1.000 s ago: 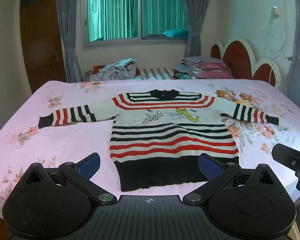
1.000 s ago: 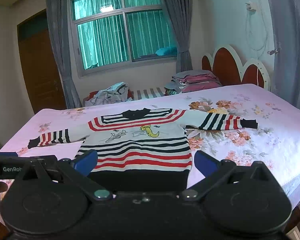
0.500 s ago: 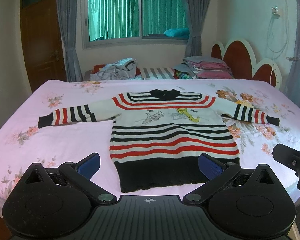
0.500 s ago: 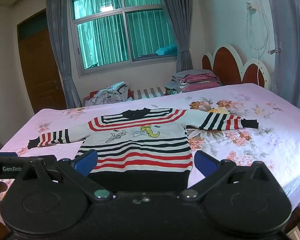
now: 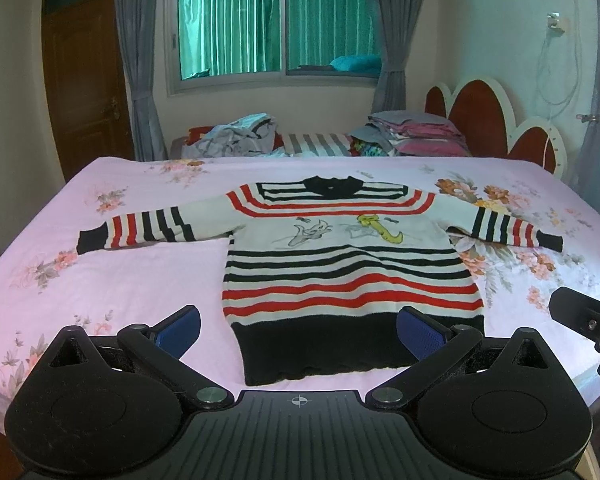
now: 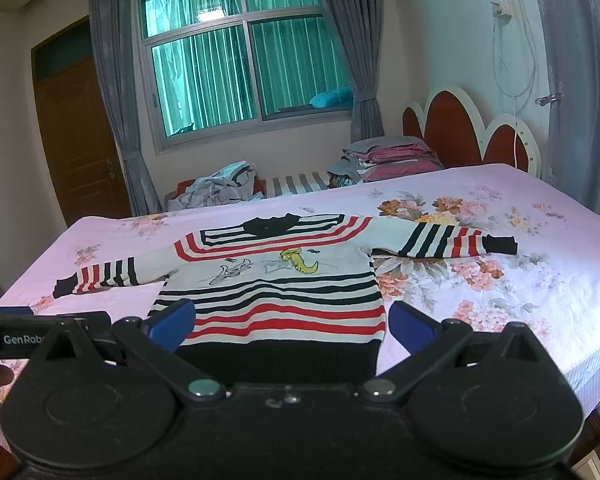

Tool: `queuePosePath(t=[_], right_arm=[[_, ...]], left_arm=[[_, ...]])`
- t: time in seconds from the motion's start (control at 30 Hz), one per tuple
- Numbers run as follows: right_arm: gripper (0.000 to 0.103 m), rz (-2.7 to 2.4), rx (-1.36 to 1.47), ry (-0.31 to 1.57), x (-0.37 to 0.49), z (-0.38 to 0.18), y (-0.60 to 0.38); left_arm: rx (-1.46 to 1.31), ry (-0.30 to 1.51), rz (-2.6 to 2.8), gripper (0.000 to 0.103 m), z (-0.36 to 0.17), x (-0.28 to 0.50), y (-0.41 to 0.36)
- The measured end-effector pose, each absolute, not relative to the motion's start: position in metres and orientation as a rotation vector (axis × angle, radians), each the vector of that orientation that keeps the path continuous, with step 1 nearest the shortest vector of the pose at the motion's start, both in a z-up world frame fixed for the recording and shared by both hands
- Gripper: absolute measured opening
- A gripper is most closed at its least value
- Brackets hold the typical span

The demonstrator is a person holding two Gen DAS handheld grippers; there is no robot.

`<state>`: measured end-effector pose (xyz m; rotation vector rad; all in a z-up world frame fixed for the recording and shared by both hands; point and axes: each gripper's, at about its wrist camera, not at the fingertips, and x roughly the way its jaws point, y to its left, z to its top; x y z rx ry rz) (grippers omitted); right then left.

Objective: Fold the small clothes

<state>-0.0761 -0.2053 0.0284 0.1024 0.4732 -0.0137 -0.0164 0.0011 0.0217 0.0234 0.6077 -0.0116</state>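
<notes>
Red, black and white striped knit sweater [image 5: 340, 264] lies flat, sleeves spread, on the pink floral bed [image 5: 100, 280], its black hem at the near edge. Left claw [image 5: 298, 328] wide open, empty, above the hem; right claw [image 6: 292, 322] likewise, hem between its fingers.

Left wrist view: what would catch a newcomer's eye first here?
A striped sweater lies flat in the middle of the pink floral bed, both sleeves spread wide. The left gripper hangs at its black hem, jaws open and empty. Beyond the bed, a rumpled clothes heap sits under the window.
</notes>
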Motion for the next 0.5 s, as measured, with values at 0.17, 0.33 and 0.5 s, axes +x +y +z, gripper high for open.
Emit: queuePosePath(t=[0.17, 0.33, 0.5], right_arm=[[0.103, -0.014, 0.104, 0.474, -0.0761, 0.0284, -0.2056], [0.103, -0.013, 0.102, 0.473, -0.0757, 0.0286, -0.2055], [0.103, -0.015, 0.104, 0.476, -0.0732, 0.0274, -0.2055]], left_arm=[[0.023, 0.609, -0.010, 0.103, 0.0209, -0.0149, 0.0025], [0.022, 0.609, -0.008, 0.103, 0.0204, -0.0138, 0.0041], [0.022, 0.609, -0.008, 0.103, 0.0200, -0.0141, 0.0043]])
